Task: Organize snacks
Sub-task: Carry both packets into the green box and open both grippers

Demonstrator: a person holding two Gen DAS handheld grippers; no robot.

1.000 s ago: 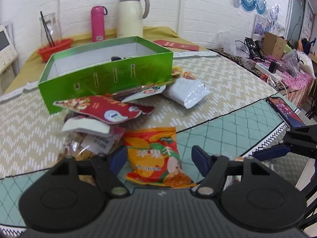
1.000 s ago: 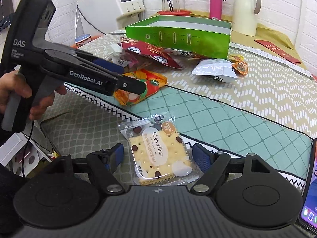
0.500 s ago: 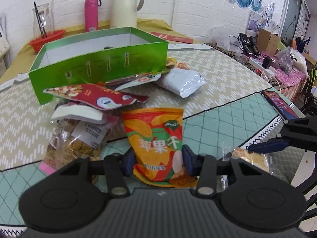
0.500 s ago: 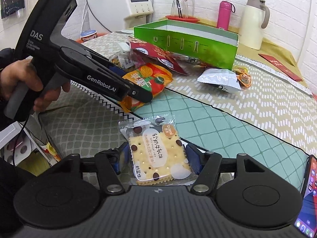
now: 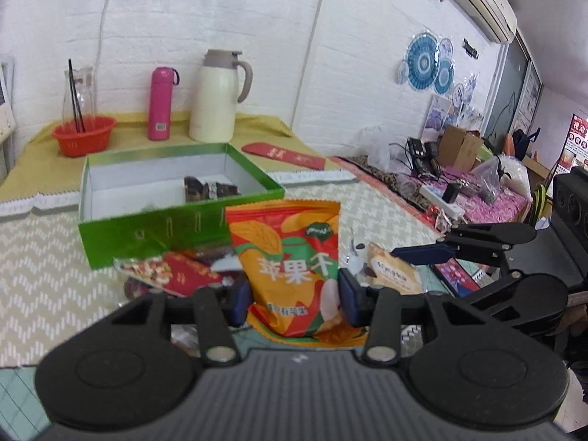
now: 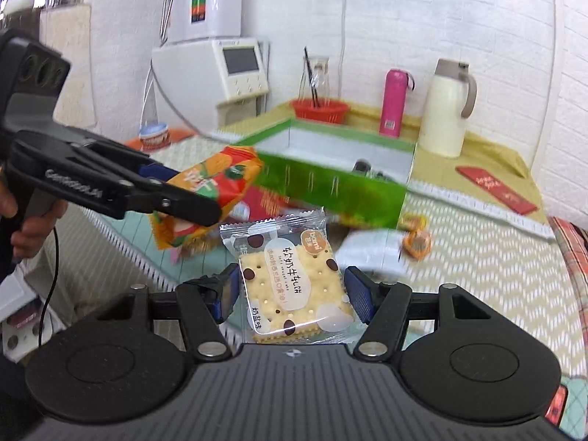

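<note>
My left gripper is shut on an orange fruit-chip bag and holds it up off the table; the bag also shows in the right wrist view. My right gripper is shut on a clear cracker packet, also lifted; the packet shows in the left wrist view. The open green box stands ahead with a few dark snacks inside; it also shows in the right wrist view. A red nut bag lies in front of the box.
A cream jug, a pink bottle and a red basket stand behind the box. A white pouch and small orange jelly cups lie right of the box. A phone lies at the table's right edge.
Both grippers closed on their snacks and lifted them off the table. The views now look higher, over the box rim.
</note>
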